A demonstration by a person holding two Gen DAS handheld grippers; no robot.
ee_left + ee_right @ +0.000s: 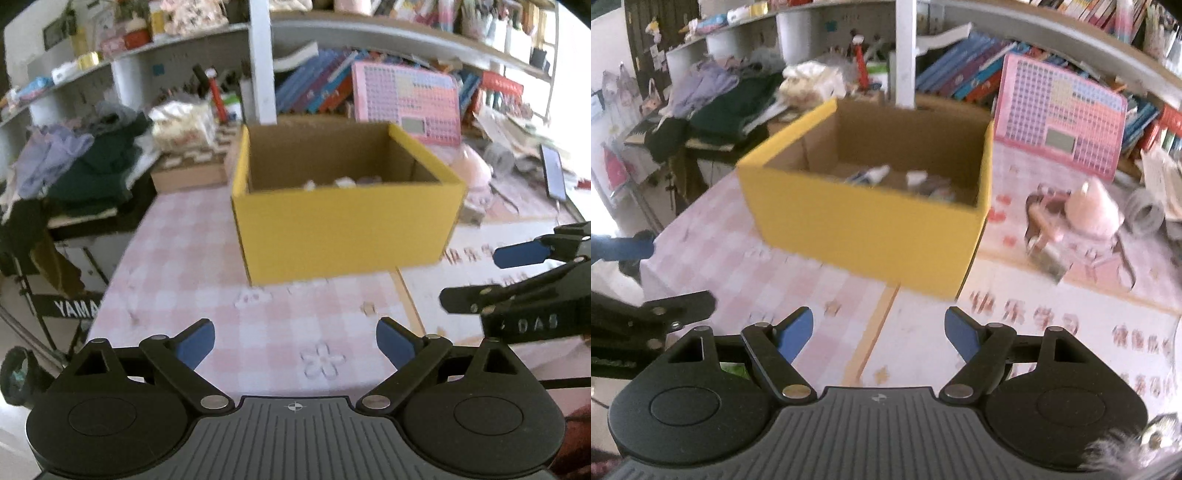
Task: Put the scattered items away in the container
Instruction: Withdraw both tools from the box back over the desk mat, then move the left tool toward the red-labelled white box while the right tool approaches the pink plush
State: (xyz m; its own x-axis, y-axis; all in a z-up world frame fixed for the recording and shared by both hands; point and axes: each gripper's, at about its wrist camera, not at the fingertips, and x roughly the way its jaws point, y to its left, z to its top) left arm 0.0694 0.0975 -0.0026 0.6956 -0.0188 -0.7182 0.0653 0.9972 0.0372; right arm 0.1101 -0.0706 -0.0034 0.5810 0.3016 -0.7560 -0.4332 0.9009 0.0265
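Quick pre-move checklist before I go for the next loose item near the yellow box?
1. Left hand-held gripper empty, jaws apart: ok.
2. Right hand-held gripper empty, jaws apart: ok.
3. Yellow cardboard box upright, top open: ok.
4. Room left in the box, few small items at the bottom: ok.
5. Next item chosen, pink toy lies right of the box, blurred: cannot tell.

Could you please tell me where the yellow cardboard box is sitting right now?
In both wrist views the yellow cardboard box sits centre frame on the pink checked tablecloth, in front of the bookshelf, with the pink keyboard toy behind its right corner.
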